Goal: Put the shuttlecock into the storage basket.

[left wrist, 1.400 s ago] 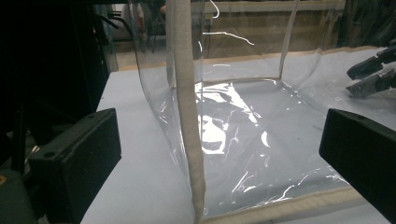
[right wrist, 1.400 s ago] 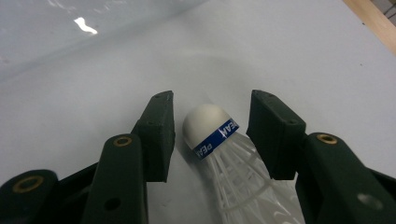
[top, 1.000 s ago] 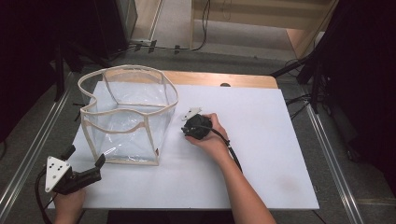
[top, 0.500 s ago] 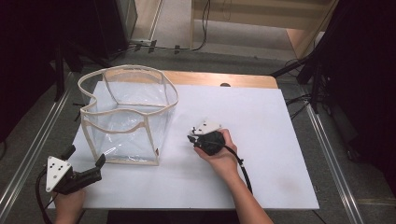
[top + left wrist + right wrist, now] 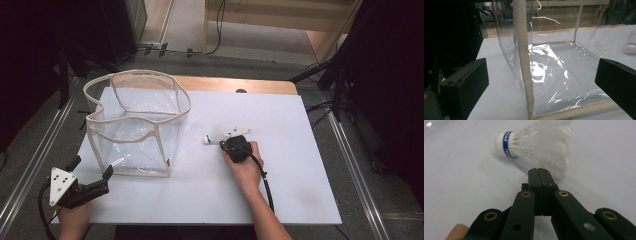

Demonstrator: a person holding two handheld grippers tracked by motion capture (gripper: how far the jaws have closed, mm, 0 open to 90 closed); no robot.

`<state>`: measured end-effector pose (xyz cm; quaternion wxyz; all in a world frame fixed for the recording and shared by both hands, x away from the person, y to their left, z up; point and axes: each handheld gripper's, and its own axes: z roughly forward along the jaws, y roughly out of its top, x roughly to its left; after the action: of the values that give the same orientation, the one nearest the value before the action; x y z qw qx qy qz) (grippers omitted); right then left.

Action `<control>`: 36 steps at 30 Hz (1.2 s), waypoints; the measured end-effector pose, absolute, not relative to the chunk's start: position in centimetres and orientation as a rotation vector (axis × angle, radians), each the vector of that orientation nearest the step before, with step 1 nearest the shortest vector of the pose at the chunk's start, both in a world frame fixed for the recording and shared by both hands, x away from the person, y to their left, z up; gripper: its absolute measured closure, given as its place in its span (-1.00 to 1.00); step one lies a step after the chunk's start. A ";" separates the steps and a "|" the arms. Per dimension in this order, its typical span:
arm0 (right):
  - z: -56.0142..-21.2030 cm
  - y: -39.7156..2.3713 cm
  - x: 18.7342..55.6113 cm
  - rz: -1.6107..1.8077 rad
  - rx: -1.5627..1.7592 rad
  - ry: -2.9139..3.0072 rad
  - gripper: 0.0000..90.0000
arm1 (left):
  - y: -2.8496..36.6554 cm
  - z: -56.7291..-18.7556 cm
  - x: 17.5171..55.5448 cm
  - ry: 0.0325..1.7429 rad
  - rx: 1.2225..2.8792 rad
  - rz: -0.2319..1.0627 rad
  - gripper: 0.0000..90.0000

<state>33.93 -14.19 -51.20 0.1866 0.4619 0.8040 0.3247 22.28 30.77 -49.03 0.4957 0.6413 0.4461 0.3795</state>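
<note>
A white shuttlecock [image 5: 215, 135] with a blue band on its cork lies on its side on the white table [image 5: 300, 165], right of a clear plastic bag [image 5: 150, 112] with beige trim. My right gripper [image 5: 226, 142] sits just right of the shuttlecock. In the right gripper view, my right gripper [image 5: 539, 171] has just closed and is shut, nothing between the jaws. The shuttlecock [image 5: 536, 142] lies just past the tips. My left gripper [image 5: 91, 166] stands open at the bag's near left corner. In the left gripper view, my left gripper [image 5: 539, 82] straddles the bag's corner seam [image 5: 524, 62] without touching it.
The bag stands upright with its mouth open on the table's left half. A wooden strip [image 5: 235, 84] borders the far edge. Metal rails [image 5: 350, 150] run along both sides, and cables lie on the floor beyond.
My right hand has moved right and toward the near edge, away from the bag. The shuttlecock now shows to the left of its gripper. My left gripper has kept still.
</note>
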 end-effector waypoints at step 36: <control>-49.5 -7.6 38.7 1.066 1.228 2.321 0.21 | 30.9 -49.0 22.3 1.084 1.545 0.912 -1.00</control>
<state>38.73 -7.62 -49.51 0.1532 0.4283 0.8093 0.3716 22.30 30.89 -49.02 0.4991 0.6388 0.4481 0.3770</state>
